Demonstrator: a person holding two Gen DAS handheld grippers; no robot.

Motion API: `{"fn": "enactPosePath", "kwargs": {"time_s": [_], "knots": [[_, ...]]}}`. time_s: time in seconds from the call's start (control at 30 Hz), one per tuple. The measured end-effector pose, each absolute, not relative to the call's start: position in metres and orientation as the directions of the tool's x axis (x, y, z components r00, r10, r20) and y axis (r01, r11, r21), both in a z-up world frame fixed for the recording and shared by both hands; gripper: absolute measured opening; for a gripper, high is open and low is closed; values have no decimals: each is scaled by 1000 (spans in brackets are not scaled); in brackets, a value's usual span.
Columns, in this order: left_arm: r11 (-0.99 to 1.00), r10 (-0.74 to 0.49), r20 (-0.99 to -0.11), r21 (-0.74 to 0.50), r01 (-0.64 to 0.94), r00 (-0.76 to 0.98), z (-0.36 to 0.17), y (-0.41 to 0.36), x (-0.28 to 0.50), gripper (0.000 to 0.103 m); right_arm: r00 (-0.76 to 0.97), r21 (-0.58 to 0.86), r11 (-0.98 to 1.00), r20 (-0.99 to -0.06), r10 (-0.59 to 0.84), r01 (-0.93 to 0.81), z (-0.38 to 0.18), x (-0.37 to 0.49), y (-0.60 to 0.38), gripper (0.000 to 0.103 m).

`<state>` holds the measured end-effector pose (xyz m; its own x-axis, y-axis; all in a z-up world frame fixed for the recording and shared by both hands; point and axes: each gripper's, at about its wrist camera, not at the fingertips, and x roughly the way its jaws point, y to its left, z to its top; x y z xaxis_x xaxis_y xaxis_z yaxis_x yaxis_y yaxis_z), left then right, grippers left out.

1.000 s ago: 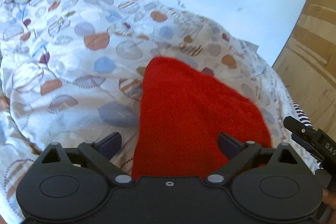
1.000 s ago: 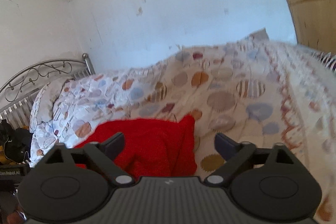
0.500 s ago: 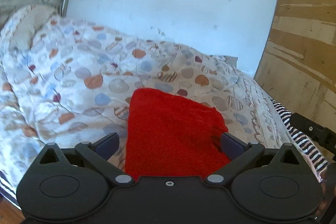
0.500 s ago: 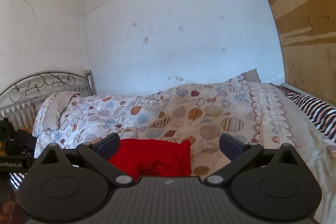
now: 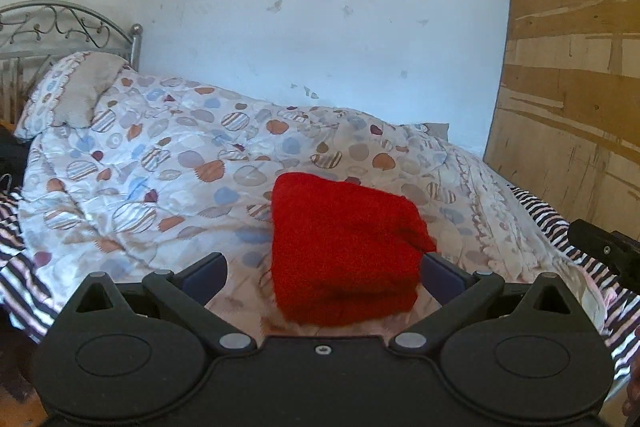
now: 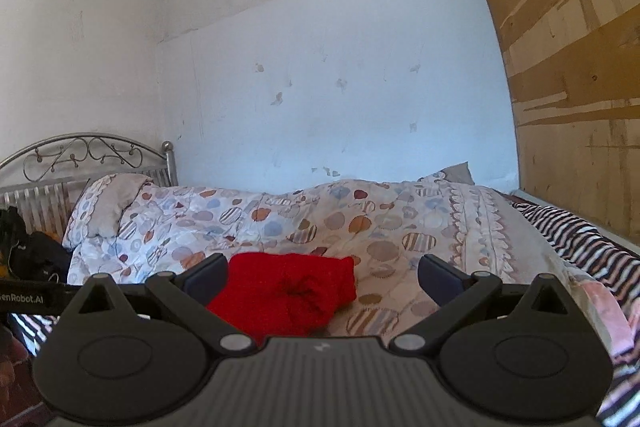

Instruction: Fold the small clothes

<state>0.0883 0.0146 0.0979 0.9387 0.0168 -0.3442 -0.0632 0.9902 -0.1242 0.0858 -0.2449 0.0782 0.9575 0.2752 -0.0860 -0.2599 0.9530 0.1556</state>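
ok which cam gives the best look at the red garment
The left wrist view. There the folded red garment fills the middle of the frame, showing its top face and stacked front edges on the patterned quilt. The right wrist view shows it lower and smaller, partly cut off by the gripper body, with a dark crease in the cloth.

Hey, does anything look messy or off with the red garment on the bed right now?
Nothing stands out. The red garment lies folded in a compact bundle on the patterned quilt. Both tongs are open, touching nothing.

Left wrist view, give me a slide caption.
Open left gripper above a folded red garment on a patterned quilt.
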Motion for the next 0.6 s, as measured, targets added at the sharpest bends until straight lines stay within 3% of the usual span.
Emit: {"fn": "enactPosePath", "kwargs": {"time_s": [0.6], "knots": [[987,89,-360,-95,-131,929,29,33,25,102,970,89,975,-118,211,-201,19,34,-222,103]]}}
